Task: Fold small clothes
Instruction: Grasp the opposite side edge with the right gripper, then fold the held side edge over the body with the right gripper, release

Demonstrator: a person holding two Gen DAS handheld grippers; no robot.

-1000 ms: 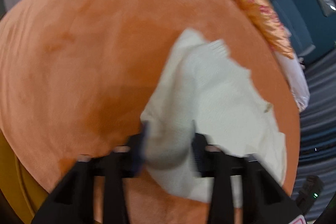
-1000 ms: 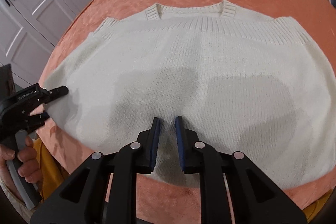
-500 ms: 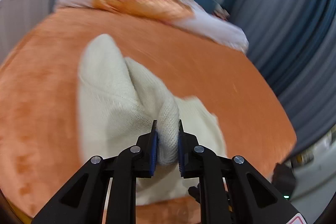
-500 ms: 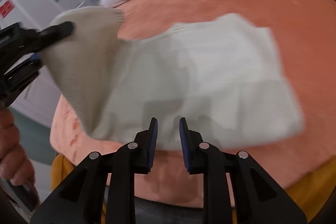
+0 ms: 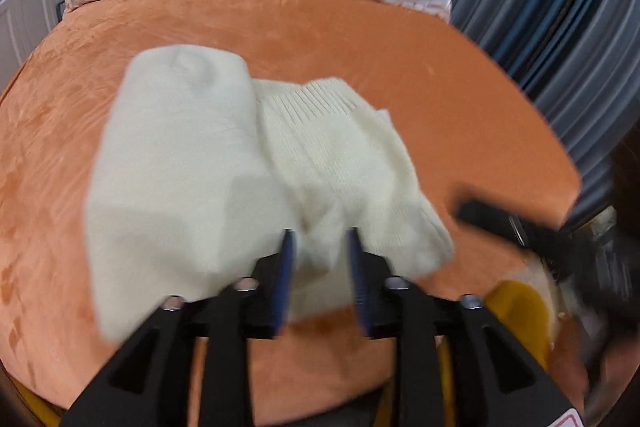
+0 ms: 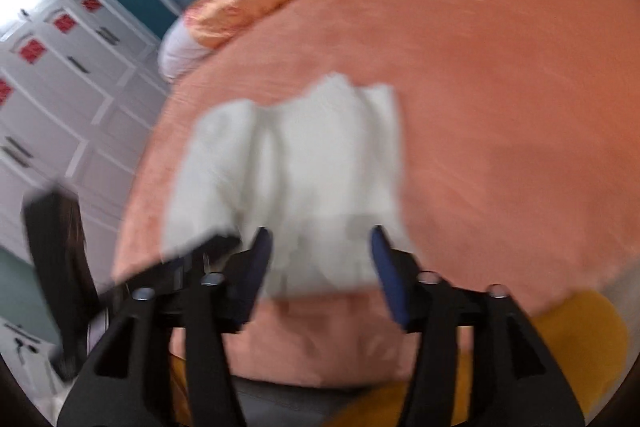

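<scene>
In the left wrist view the cream knit sweater [image 5: 224, 163] is seen lying in the middle of the frame on the orange bedspread [image 5: 440, 75], with one side already laid over itself at centre left and the ribbed hem [image 5: 316, 99] showing just right of that. The left gripper [image 5: 320, 263] is at bottom centre; its jaws have just been opening, and a soft bulge of knit sits between them without being pinched, so it's released. At the right edge a blurred bit of the right gripper [image 5: 504, 223] can be made out.

In the right wrist view the sweater [image 6: 296, 167] is bunched at centre, and the right gripper [image 6: 320, 259] at the bottom has just been spread wide too, with nothing clamped.

The knit is judged light, floppy and stretchy, not slippery; it's probably best taken at a doubled edge or the ribbed hem, since a single layer would likely sag
</scene>
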